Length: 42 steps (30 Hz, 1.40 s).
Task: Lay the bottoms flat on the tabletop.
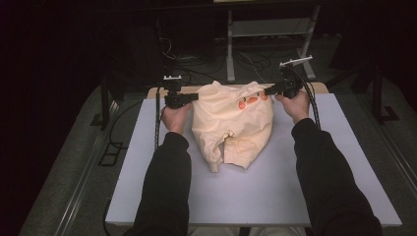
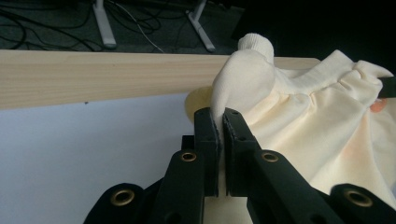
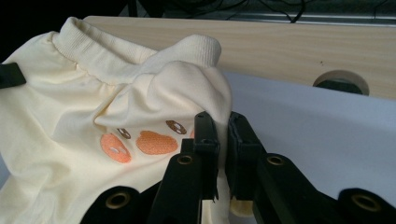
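Note:
A pale yellow sweatshirt (image 1: 231, 123) with an orange embroidered patch hangs between both grippers above the far half of the white table top (image 1: 255, 191). My left gripper (image 1: 196, 97) is shut on the garment's left edge; in the left gripper view the cream sweatshirt (image 2: 317, 116) is pinched as a fold between the black jaws of my left gripper (image 2: 222, 119). My right gripper (image 1: 266, 91) is shut on the right edge, near the ribbed hem. In the right gripper view the sweatshirt (image 3: 93, 126) bunches over my right gripper (image 3: 222, 121). The garment's lower part rests crumpled on the table.
A light wooden strip (image 2: 93, 77) runs along the table's far edge, with a round hole (image 3: 341, 83) in it. Beyond it are cables and metal stand legs (image 1: 231, 54) on a dark floor. The person's black sleeves (image 1: 167, 182) reach in from the near edge.

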{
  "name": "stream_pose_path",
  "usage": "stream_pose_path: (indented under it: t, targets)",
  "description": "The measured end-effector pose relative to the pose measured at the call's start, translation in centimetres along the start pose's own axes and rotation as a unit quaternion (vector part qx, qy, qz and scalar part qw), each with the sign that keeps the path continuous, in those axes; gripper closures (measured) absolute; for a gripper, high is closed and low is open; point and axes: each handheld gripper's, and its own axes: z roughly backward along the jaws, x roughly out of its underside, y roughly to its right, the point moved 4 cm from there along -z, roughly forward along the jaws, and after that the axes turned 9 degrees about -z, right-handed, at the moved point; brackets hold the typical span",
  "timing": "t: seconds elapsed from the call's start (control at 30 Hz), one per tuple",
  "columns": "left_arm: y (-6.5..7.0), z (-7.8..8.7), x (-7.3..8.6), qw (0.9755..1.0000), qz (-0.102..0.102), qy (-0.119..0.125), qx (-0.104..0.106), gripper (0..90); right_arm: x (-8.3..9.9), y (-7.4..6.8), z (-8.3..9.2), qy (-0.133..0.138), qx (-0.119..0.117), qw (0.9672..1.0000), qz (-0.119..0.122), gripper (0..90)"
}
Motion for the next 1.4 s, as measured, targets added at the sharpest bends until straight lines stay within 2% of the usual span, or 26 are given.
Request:
stream_pose_path:
  t: [0.1,0.13,0.17,0.23,0.27,0.33,0.47,0.53,0.63,0.73,0.83,0.93,1.1,1.3,1.4]
  targets:
    - [0.0,-0.4,0.4,0.9997,-0.01,-0.004,-0.02,82.2,-0.2,-0.1,-0.4,0.006,0.009,0.9999,0.003,79.7]
    - [0.0,-0.7,0.8,0.9994,-0.009,-0.007,-0.033,76.2,-0.1,-0.1,-0.7,0.012,0.016,0.9998,0.009,73.3]
    - [0.0,-0.9,1.3,0.9993,-0.004,-0.013,-0.036,65.3,0.1,0.1,-0.9,0.02,0.03,0.9993,0.012,66.2]
    - [-0.2,-1.4,2.2,0.9997,0.019,-0.018,0.004,56.0,0.8,0.4,-1.2,0.029,0.029,0.9991,0.013,57.4]
    - [-0.2,-1.5,2.6,0.9996,0.02,-0.012,0.016,48.1,1.3,0.7,-1.3,0.03,0.027,0.9991,0.011,52.9]
    - [0.0,-1.4,3.2,0.9999,0.007,-0.004,0.015,33.3,2.3,1.4,-1.4,0.029,0.014,0.9995,0.007,42.4]
    - [0.5,-0.7,3.7,0.9988,-0.004,0.024,0.043,16.1,4.0,2.5,-0.9,0.035,-0.01,0.9994,-0.001,24.5]
    - [0.9,-0.2,3.6,0.9984,-0.018,0.031,0.044,10.0,4.6,2.7,-0.4,0.044,-0.02,0.9988,0.001,13.6]
    - [1.5,0.3,3.6,0.9981,-0.035,0.031,0.041,0.0,5.4,2.5,0.3,0.052,-0.04,0.9978,0.006,11.4]
    - [2.1,0.8,3.8,0.9971,-0.046,0.034,0.05,0.0,6.1,2.3,0.7,0.045,-0.045,0.9979,0.016,5.4]
    - [2.6,1.2,4.1,0.9965,-0.055,0.03,0.055,0.0,6.7,2.2,1.1,0.043,-0.051,0.9976,0.021,3.1]
    - [2.9,1.7,4.4,0.996,-0.059,0.033,0.059,0.0,7.4,2.3,1.3,0.039,-0.062,0.9972,0.017,1.8]
    - [3.1,2.5,4.9,0.9953,-0.074,0.023,0.057,0.0,8.2,2.1,1.8,0.035,-0.066,0.9967,0.031,1.3]
    - [3.0,3.5,5.3,0.9956,-0.068,0.025,0.06,0.0,8.9,1.9,2.2,0.03,-0.064,0.9968,0.036,1.1]
    - [3.1,4.0,5.6,0.995,-0.071,0.025,0.067,0.0,9.4,1.8,2.3,0.029,-0.064,0.9968,0.039,1.1]
